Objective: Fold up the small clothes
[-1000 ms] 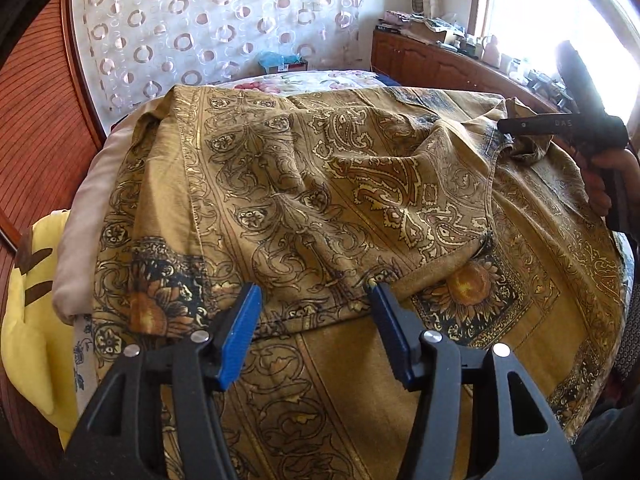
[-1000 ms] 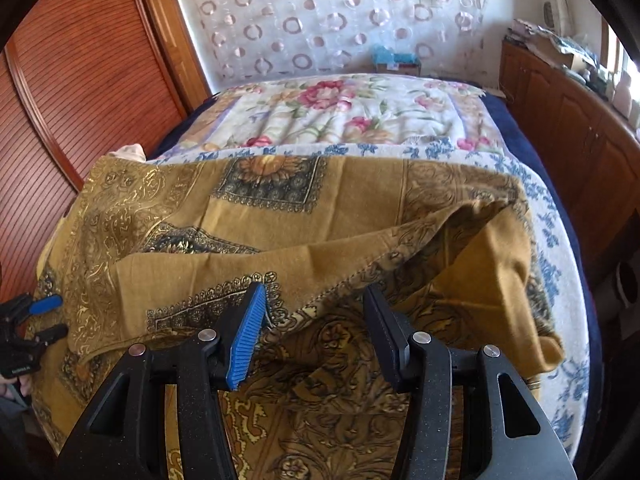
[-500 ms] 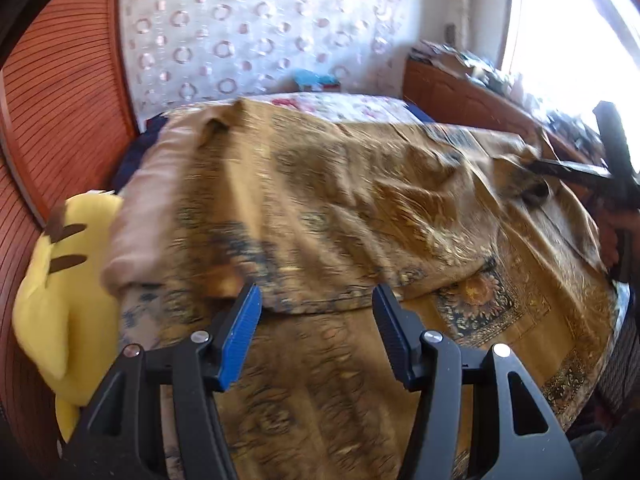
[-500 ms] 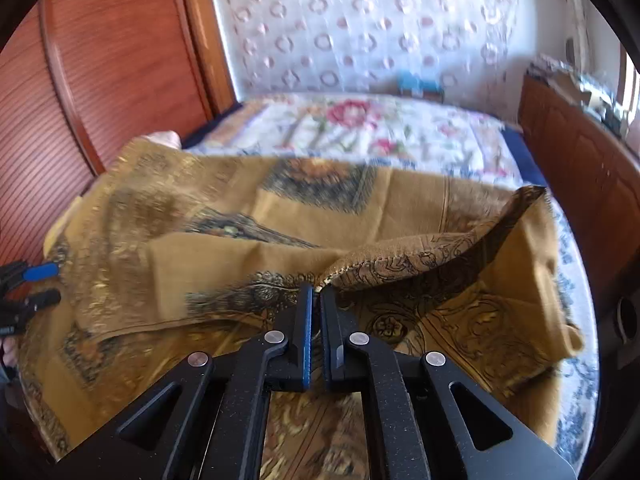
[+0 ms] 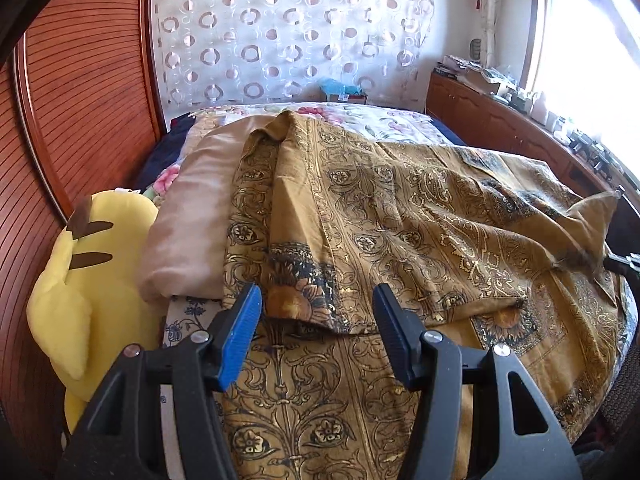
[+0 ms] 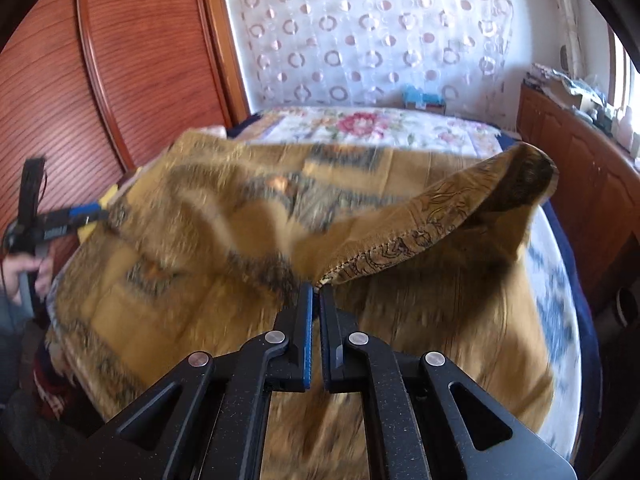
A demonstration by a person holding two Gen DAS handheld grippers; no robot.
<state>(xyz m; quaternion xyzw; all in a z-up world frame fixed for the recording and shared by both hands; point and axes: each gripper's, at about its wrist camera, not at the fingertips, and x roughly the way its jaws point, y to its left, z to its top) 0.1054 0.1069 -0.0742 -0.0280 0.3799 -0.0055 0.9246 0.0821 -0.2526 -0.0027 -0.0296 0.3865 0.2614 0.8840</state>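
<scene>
One bed (image 5: 400,122), floral-sheeted, fills the room between a ribbed wooden wall (image 5: 84,92) and a low wooden cabinet (image 5: 500,120) under a bright window; a sheer curtain (image 5: 288,28) with ring patterns hangs behind it.

One mustard cloth (image 5: 400,216), printed with dark paisley, scrollwork and sunflower squares, lies spread over most of the bed. Its upper layer lies folded over the lower one, the folded edge running just ahead of the left fingers. In the right wrist view its near part is blurred, and one hemmed edge (image 6: 420,236) rises off the bed in an arch.

One beige pillow (image 5: 188,220) lies along the cloth's left side, touching it.

One yellow plush toy (image 5: 80,300) with brown stripes sits beside the pillow, against the wooden wall.

One left hand-held gripper (image 5: 316,336): jaws spread, blue pad facing inward, hovering above the cloth with nothing between the fingers. In the right wrist view it appears at far left, a hand (image 6: 28,276) on its handle.

One right hand-held gripper (image 6: 315,300): jaws pressed together, pinching the cloth's hemmed edge at the fingertips, the fabric lifted from that point. Its dark tip shows at the right edge of the left wrist view, where a cloth corner (image 5: 592,216) stands raised.
</scene>
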